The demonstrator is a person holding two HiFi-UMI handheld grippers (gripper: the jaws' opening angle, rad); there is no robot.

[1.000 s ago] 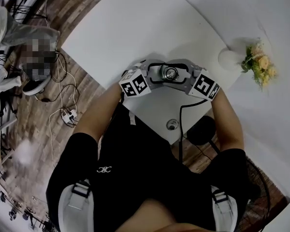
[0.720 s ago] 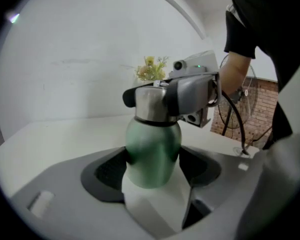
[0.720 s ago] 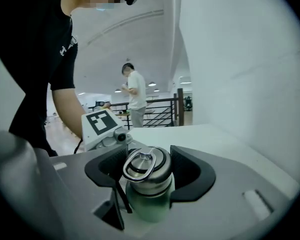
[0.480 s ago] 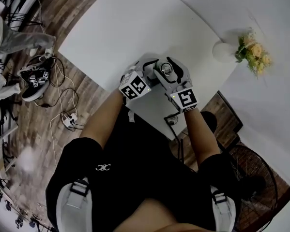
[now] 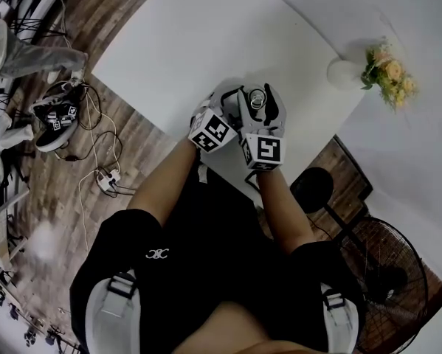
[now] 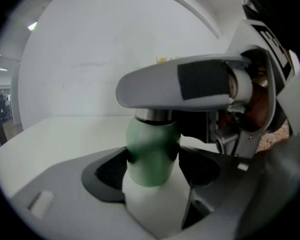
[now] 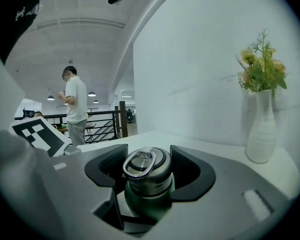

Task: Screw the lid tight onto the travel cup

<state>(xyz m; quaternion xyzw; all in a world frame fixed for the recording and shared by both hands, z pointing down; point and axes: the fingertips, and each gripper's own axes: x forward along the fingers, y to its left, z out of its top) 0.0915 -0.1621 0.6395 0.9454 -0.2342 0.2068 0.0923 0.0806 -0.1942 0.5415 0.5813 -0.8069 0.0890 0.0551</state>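
Two claws meet on the travel cup (image 6: 152, 139) by the bench's (image 5: 206, 35) 6 o'clock edge, open bench toward 11 o'clock: left claw (image 6: 153, 158) clamps its green body, right claw (image 7: 145, 178) seemingly pinches the lid (image 7: 145, 164); only the right gripper view shows a railing (image 7: 97, 126).

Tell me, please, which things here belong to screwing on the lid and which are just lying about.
Job: travel cup, lid, left gripper clamping the cup, right gripper gripping the lid.
Lying about: vase of flowers, floor fan, power strip.
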